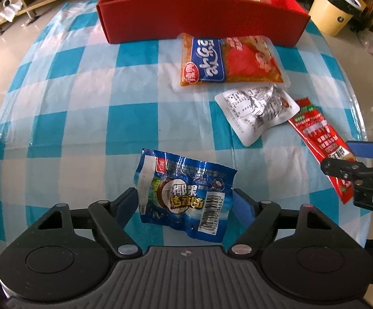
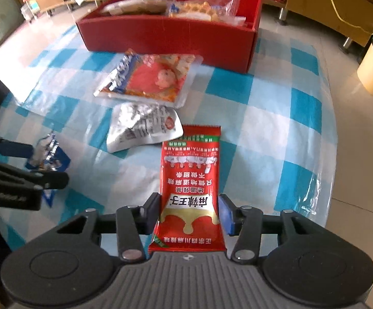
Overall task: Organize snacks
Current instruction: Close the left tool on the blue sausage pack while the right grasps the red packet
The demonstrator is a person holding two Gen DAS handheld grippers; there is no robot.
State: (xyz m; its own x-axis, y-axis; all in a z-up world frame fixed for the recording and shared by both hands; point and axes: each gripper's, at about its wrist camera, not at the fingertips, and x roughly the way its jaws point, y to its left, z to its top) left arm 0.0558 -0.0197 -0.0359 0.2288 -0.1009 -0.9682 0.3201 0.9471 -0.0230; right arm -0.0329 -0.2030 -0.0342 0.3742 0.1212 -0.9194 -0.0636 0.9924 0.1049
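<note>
Left gripper (image 1: 186,203): nearest the lens in the left wrist view; its two fingers press the left and right edges of the blue packet, clamped on it.
Blue packet (image 1: 183,195): crinkled foil wrapper with a barcode on its right side, held between the left gripper's fingers at the near middle of the table.
Right gripper (image 2: 189,212): fingers sit at either side of the red stick pack, touching or just beside its edges; whether they squeeze it I cannot tell.
Red stick pack (image 2: 190,180): long and narrow, lying lengthwise between the right gripper's fingers, its far end pointing toward the red box.
Silver pouch (image 1: 257,110): crumpled, printed back up, just left of the red stick pack's far end and just nearer than the orange packet.
Orange packet (image 1: 228,61): flat, with a blue label, lying just in front of the red box's near wall.
Red box (image 1: 186,20): at the far side of the table, already holding several wrapped snacks.
Table (image 1: 88,103): covered with a blue and white checked cloth.
Bin (image 1: 337,7): cream coloured with a black liner, on the floor far right of the table.
</note>
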